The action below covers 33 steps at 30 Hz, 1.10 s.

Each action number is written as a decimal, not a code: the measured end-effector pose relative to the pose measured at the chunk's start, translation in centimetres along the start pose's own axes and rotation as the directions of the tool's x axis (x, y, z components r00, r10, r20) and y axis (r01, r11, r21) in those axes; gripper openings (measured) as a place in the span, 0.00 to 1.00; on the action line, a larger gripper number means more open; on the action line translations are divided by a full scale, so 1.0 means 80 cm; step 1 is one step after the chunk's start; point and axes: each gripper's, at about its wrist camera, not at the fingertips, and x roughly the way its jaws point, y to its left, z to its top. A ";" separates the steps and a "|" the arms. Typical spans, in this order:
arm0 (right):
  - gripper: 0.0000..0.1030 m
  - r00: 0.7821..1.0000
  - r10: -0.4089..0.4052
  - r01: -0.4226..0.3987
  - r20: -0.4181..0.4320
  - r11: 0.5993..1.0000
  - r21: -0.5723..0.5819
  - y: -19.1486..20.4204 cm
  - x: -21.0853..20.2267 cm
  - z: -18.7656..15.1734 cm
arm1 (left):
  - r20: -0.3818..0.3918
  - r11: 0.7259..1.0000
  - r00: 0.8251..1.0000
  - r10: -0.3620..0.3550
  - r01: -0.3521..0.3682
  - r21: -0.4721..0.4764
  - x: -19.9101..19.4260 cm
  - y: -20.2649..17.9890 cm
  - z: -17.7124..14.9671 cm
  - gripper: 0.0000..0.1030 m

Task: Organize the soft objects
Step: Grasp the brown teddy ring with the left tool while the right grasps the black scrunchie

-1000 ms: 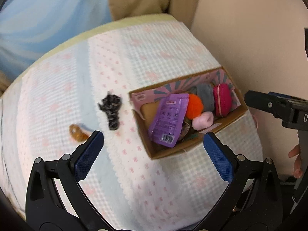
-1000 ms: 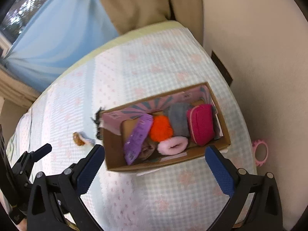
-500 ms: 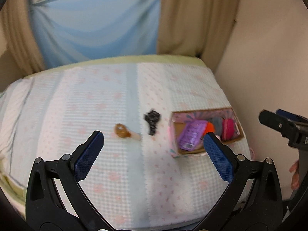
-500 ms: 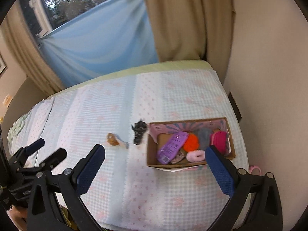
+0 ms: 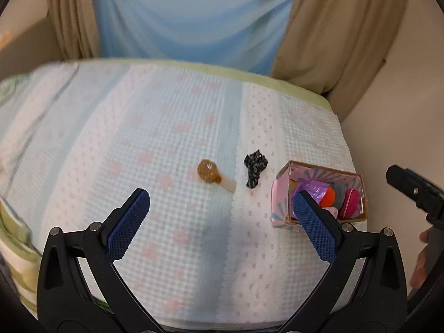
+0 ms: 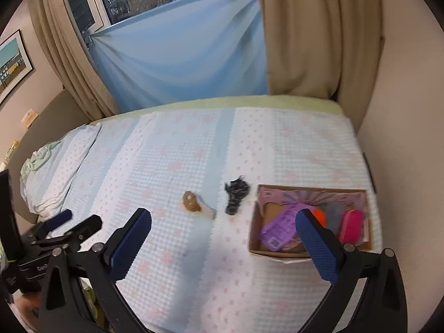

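Observation:
A cardboard box (image 5: 280,199) (image 6: 254,238) sits at the bed's right side, holding a purple packet (image 6: 277,229), an orange pom-pom (image 5: 328,196), a grey item and a pink pouch (image 6: 351,226). A black scrunchie (image 5: 254,166) (image 6: 236,193) and a brown toy with a pale handle (image 5: 211,173) (image 6: 194,204) lie on the blanket left of the box. My left gripper (image 5: 222,222) is open and empty, held back from the bed. My right gripper (image 6: 224,238) is open and empty too. Each shows in the other's view, the right one (image 5: 416,194) and the left one (image 6: 63,227).
The bed carries a pale blue and white blanket with pink motifs (image 6: 180,166). A blue sheet and beige curtains (image 6: 305,41) hang behind it. A wall (image 6: 402,138) runs along the right. A crumpled green cloth (image 6: 36,161) lies at the far left.
Both grippers have pulled far back and up from the box. The whole bed, the scrunchie and the brown toy now show. Nothing on the bed has moved.

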 end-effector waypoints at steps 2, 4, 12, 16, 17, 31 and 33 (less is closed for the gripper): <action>1.00 0.999 -0.001 0.001 -0.033 1.000 -0.003 0.004 0.028 0.004 | -0.023 1.000 1.000 -0.013 0.012 -0.026 0.030 0.012 0.004 1.00; 1.00 0.999 -0.002 0.002 -0.049 1.000 0.001 0.007 0.055 0.008 | -0.042 0.999 0.999 -0.023 0.022 -0.028 0.051 0.019 0.007 1.00; 1.00 0.993 -0.032 0.036 -0.116 0.999 0.033 0.016 0.174 0.032 | -0.139 0.997 0.988 -0.067 0.064 -0.031 0.175 0.047 0.035 1.00; 1.00 0.986 -0.061 0.070 -0.153 0.996 0.052 0.013 0.245 0.039 | -0.180 0.996 0.980 -0.088 0.084 -0.030 0.245 0.060 0.044 1.00; 1.00 0.985 -0.068 0.078 -0.160 0.995 0.055 0.012 0.261 0.040 | -0.184 0.995 0.978 -0.094 0.090 -0.031 0.255 0.063 0.045 1.00; 0.82 0.933 -0.143 0.161 -0.330 0.987 0.028 -0.006 0.457 0.004 | -0.288 0.983 0.943 -0.167 0.182 0.028 0.432 0.077 0.011 0.85; 0.82 0.926 -0.154 0.171 -0.346 0.985 0.019 -0.009 0.474 -0.003 | -0.288 0.982 0.941 -0.175 0.189 0.021 0.447 0.077 0.005 0.84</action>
